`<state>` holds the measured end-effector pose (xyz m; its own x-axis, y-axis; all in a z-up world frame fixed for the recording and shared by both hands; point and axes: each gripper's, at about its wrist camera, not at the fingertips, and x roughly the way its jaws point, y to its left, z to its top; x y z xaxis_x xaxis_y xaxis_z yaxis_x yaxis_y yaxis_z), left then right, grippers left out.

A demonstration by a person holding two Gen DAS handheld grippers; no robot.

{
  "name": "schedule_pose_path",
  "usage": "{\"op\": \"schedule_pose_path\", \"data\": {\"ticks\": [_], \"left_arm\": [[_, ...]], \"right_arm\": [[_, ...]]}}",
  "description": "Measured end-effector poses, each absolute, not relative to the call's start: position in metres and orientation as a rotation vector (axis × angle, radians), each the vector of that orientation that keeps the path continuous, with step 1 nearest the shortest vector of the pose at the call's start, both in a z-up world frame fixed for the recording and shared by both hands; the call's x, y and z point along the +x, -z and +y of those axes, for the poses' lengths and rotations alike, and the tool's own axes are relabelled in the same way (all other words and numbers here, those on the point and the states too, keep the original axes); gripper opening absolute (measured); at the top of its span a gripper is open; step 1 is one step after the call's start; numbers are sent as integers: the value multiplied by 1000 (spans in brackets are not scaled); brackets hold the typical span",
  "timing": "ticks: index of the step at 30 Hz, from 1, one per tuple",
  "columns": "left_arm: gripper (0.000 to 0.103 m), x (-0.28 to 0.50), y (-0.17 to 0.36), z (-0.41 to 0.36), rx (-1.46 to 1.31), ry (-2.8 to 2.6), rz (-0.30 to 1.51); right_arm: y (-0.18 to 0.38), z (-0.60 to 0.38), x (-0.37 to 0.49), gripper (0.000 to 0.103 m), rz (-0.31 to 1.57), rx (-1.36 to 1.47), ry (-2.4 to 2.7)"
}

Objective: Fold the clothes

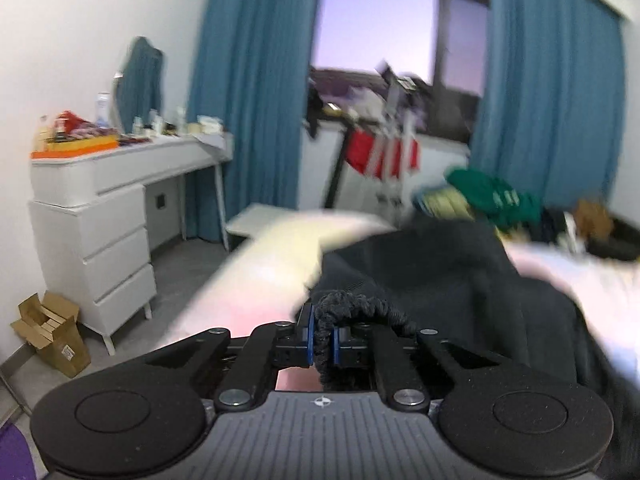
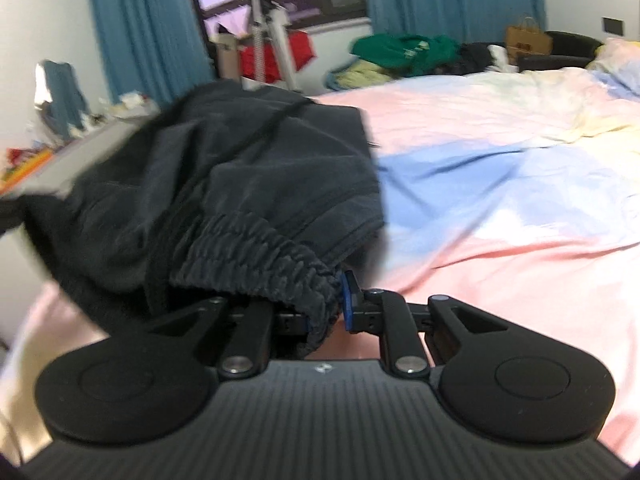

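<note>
Each gripper [image 1: 323,340] [image 2: 326,306] pinches the black garment [image 2: 240,184] (elastic waistband).

The shorts [image 2: 224,168] are black; the bedsheet [image 2: 500,184] shows pink, blue and pale-yellow patches. Teal curtains [image 1: 248,80], a white desk [image 1: 120,184], a far green garment [image 2: 404,50], blue-padded black tongs [image 1: 323,340].

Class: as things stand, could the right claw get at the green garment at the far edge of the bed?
Probably not yet: the right claw is shut on the black shorts, and the green garment lies far across the bed.
</note>
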<state>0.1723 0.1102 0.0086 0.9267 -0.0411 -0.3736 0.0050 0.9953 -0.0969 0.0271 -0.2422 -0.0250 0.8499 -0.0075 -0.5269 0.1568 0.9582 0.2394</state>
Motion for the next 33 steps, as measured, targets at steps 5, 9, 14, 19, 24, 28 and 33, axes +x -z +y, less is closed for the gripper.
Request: {"op": "schedule_pose_path", "data": {"ticks": [5,9,14,19,24,28,33], "left_arm": [[8,246,-72,162,-127,-67,374],[8,310,-97,203,-117,-156,350],[9,396,-54,248,-64,-208,445],[9,439,27,279,-71,-211,562],[15,443,48,296,-102,-184,587],[63,417,35,296,-59,-202,574],[97,340,-4,296,-36,-208,475]], "right_arm": [[19,-153,38,17,529,351,-40],[11,-76,73,18,508,381,-204],[20,-1,126,18,526,402,-360],[57,9,162,18,583,377,-354],[58,7,167,24,566,385,-353],[52,10,163,62,550,381,-397],[40,13,131,87,549,354,-500]]}}
